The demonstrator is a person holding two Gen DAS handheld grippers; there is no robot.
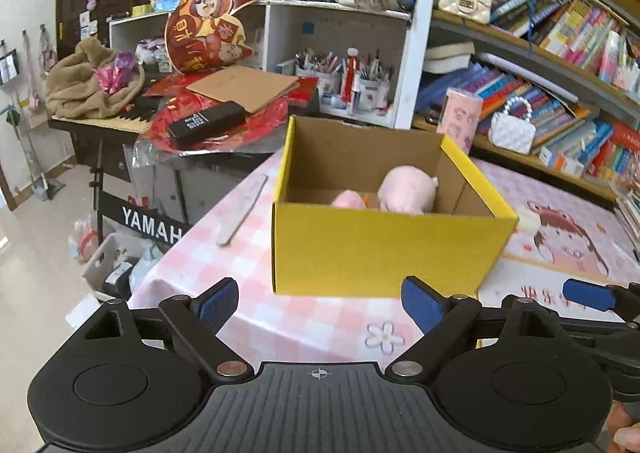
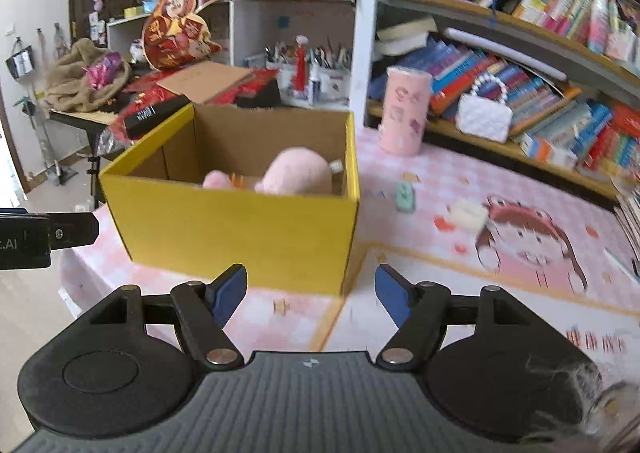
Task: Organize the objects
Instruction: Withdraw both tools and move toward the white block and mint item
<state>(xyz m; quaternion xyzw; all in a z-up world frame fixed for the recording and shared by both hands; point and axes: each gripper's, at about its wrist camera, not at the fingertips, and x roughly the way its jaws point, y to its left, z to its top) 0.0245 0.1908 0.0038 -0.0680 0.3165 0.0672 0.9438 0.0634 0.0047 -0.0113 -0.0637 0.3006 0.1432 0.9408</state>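
A yellow cardboard box (image 1: 384, 249) stands open on the pink checked table; it also shows in the right wrist view (image 2: 240, 237). A pink plush toy (image 1: 406, 191) lies inside it, seen too in the right wrist view (image 2: 298, 173). My left gripper (image 1: 320, 307) is open and empty, just in front of the box. My right gripper (image 2: 310, 295) is open and empty, near the box's front right corner. A small green item (image 2: 405, 195) and a white block (image 2: 468, 215) lie on the table right of the box.
A pink tumbler (image 2: 404, 113) stands behind the box by the bookshelf (image 2: 520, 53). A flat stick (image 1: 244, 211) lies left of the box near the table edge. A cluttered keyboard stand (image 1: 140, 121) is at the left. The other gripper's finger (image 1: 588, 295) shows at right.
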